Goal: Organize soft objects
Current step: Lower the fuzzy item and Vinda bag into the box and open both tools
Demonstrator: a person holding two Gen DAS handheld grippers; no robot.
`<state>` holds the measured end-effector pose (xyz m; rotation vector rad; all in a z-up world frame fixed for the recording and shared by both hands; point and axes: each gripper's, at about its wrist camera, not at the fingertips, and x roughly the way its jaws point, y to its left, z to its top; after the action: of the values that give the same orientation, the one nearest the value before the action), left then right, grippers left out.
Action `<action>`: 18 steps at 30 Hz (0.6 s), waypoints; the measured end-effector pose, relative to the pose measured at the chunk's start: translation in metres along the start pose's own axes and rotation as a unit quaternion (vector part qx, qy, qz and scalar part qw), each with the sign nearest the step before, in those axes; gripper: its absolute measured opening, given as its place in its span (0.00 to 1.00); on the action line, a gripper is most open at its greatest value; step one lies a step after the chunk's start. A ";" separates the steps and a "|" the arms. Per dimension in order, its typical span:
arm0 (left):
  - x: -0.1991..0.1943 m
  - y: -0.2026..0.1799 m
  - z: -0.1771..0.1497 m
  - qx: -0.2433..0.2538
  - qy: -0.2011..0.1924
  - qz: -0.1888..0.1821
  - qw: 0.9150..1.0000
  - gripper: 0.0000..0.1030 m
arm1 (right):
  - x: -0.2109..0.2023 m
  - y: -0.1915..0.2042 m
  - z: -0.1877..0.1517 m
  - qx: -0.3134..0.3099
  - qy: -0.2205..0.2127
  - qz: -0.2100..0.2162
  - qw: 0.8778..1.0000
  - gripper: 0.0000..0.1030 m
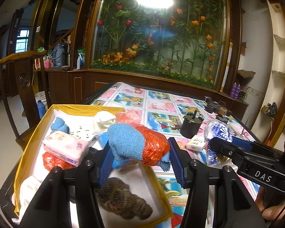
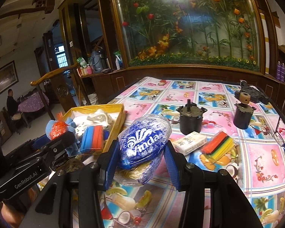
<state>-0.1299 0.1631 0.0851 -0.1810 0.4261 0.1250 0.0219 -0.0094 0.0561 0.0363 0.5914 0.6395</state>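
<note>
My left gripper [image 1: 140, 156] is shut on a bundle of a blue towel [image 1: 126, 142] and an orange plastic bag [image 1: 154, 146], held above the yellow box [image 1: 30, 146]. My right gripper [image 2: 140, 153] is shut on a blue and white Vinda tissue pack [image 2: 142, 142], held above the table just right of the box [image 2: 116, 127]. The box holds a pink tissue pack [image 1: 64, 147], a brown knit piece [image 1: 123, 199], white cloth [image 1: 104, 119] and a blue cloth [image 1: 59, 125]. The right gripper also shows in the left wrist view [image 1: 218, 144].
On the patterned tablecloth [image 2: 256, 152] lie a small white tissue pack [image 2: 190, 142], a stack of coloured strips [image 2: 220, 148], two black motors [image 2: 190, 121] [image 2: 242, 115] and eyeglasses [image 2: 283, 142]. A wooden chair [image 1: 19, 72] stands left of the table.
</note>
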 end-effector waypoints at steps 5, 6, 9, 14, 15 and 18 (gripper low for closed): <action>-0.008 0.017 -0.006 -0.012 0.003 0.013 1.000 0.52 | 0.003 0.011 -0.002 -0.007 0.002 0.014 1.000 0.49; -0.010 0.020 -0.007 -0.013 0.003 0.017 1.000 0.52 | 0.004 0.013 -0.002 -0.007 0.003 0.018 1.000 0.49; -0.011 0.028 -0.009 -0.018 0.007 0.024 1.000 0.52 | 0.006 0.019 -0.002 -0.008 0.006 0.027 1.000 0.49; -0.012 0.040 -0.012 -0.030 0.013 0.035 0.999 0.52 | 0.008 0.028 -0.003 -0.015 0.009 0.036 0.999 0.49; -0.011 0.043 -0.012 -0.033 0.016 0.037 0.999 0.52 | 0.009 0.030 -0.003 -0.017 0.011 0.040 0.999 0.49; -0.012 0.052 -0.013 -0.041 0.022 0.041 0.998 0.52 | 0.013 0.037 -0.003 -0.023 0.018 0.051 0.998 0.50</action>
<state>-0.1545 0.2102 0.0708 -0.2483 0.4728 0.2191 0.0084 0.0275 0.0547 0.0126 0.6125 0.7528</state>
